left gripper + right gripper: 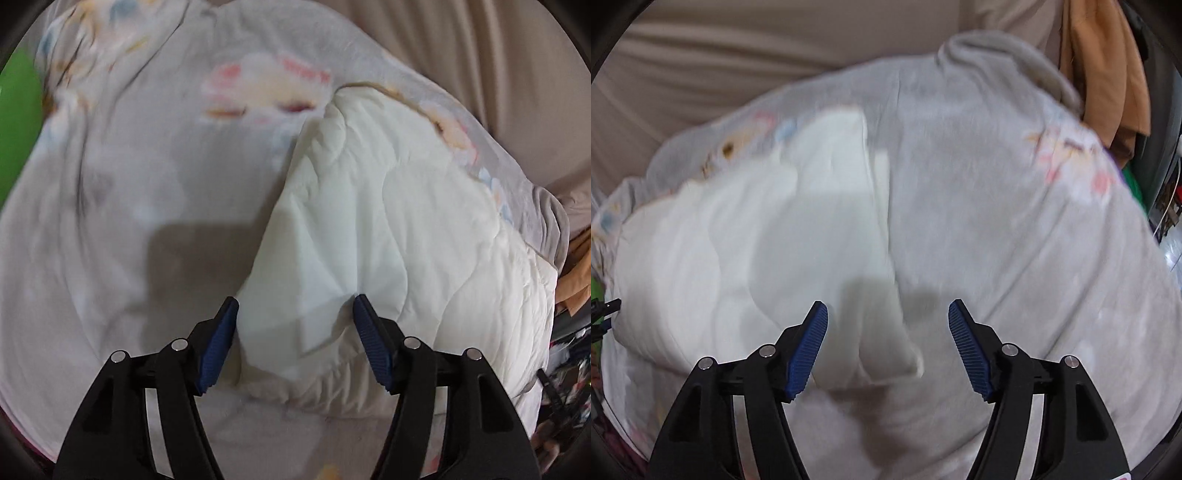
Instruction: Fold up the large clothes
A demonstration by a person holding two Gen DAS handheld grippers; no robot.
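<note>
A large quilt lies spread out, with a pale grey face point(147, 166) printed with blurred pastel figures and a white quilted underside point(388, 221) folded over on top of it. My left gripper point(295, 299) is open just above the white flap, whose lower edge lies between the blue pads without being pinched. In the right wrist view the same grey face point(997, 221) fills the right half and the white side point(738, 240) the left. My right gripper point(887, 302) is open over a turned-up white corner point(886, 350); its pads are clear of the cloth.
Beige sheet point(480, 55) point(738, 55) lies beyond the quilt's far edge. An orange cloth point(1108, 74) hangs at the upper right of the right wrist view. A green surface point(18, 110) borders the quilt on the left. Dark clutter point(569, 376) sits at the right edge.
</note>
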